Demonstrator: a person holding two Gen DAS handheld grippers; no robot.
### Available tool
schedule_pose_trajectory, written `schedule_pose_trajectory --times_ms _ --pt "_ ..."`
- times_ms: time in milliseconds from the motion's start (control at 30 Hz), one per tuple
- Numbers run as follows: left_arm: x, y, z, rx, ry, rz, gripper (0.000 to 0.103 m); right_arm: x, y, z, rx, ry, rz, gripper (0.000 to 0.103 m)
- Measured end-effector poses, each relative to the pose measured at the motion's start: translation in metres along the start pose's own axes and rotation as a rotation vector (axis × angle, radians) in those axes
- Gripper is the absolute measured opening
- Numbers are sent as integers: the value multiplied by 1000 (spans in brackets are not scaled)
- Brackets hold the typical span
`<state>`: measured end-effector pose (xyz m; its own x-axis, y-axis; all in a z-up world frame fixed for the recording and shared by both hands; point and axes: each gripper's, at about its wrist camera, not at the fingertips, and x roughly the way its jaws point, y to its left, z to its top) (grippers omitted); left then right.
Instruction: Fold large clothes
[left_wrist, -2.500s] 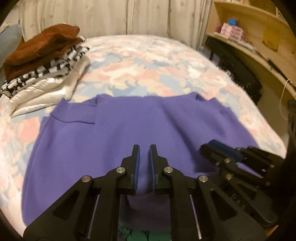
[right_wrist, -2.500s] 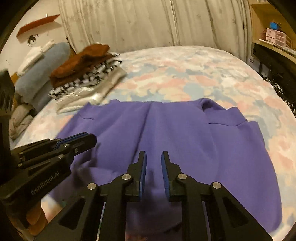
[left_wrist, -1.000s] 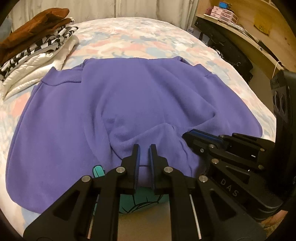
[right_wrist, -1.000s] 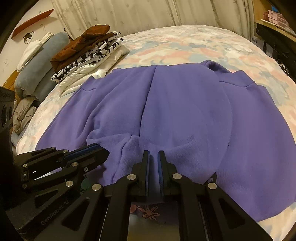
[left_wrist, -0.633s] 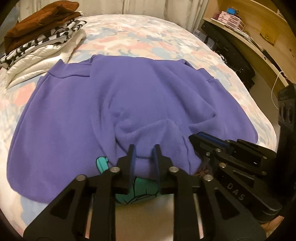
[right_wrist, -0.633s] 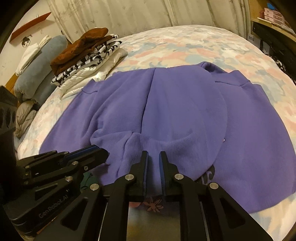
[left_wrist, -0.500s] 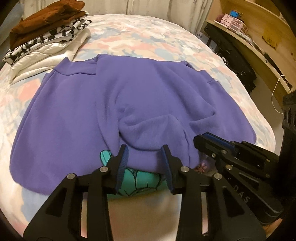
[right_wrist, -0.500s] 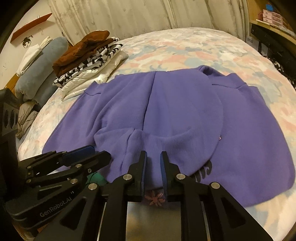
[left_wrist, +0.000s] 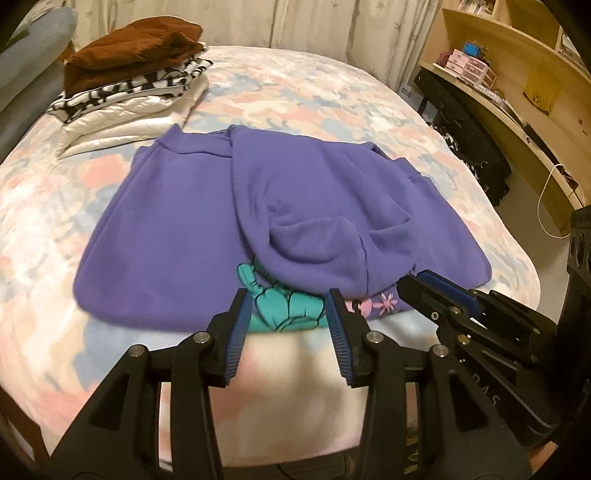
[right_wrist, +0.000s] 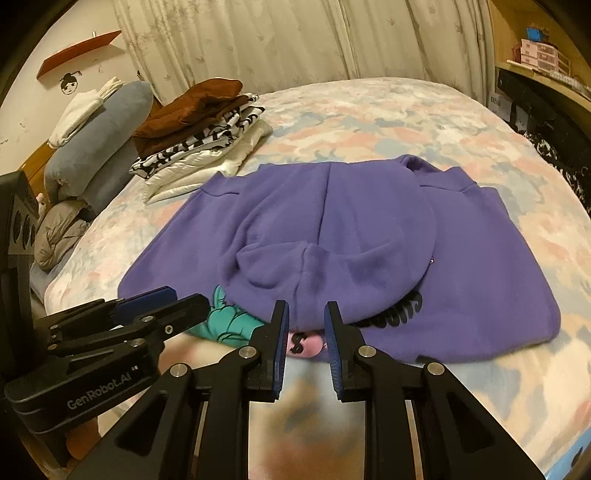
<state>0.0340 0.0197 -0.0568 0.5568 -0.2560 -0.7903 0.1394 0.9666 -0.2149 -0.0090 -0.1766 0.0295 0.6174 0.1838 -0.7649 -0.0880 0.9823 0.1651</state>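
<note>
A large purple sweatshirt (left_wrist: 207, 229) (right_wrist: 461, 258) lies on the bed, its hood folded down over its front, with a teal and pink print (left_wrist: 288, 306) showing under the hood's near edge. My left gripper (left_wrist: 290, 314) hovers just in front of that edge, jaws opening, nothing between them. My right gripper (right_wrist: 306, 325) also hangs before the near edge, jaws opening and apart from the cloth. Each gripper shows in the other's view, the right gripper (left_wrist: 443, 295) at right and the left gripper (right_wrist: 162, 306) at left.
The bed has a pastel floral cover (left_wrist: 332, 96) (right_wrist: 406, 110). A stack of folded clothes (left_wrist: 129, 85) (right_wrist: 199, 125), brown on top, sits at the far left. Grey pillows (right_wrist: 99, 140) lie further left. Wooden shelves (left_wrist: 517, 74) and dark bags (left_wrist: 469, 140) stand to the right.
Both grippers let go of the purple hood's edge, opened, and drew back and up from the sweatshirt. The hood now lies flat over the printed front.
</note>
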Motion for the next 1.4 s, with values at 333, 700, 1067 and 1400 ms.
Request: schedule_pose_trajectory --times_ms 333,700,1067,1400 --pt "-44 17 -23 -50 -53 6 50 -42 33 -13 -49 -72 7 38" --pt "-45 52 -37 -193 -23 -69 65 -72 45 -16 -91 -147 -5 38" --pt "14 100 -51 -434 85 -163 65 -41 20 -12 -52 -109 -12 38" --pt "54 125 -33 -503 -3 -189 65 4 7 -5 -34 -78 6 38"
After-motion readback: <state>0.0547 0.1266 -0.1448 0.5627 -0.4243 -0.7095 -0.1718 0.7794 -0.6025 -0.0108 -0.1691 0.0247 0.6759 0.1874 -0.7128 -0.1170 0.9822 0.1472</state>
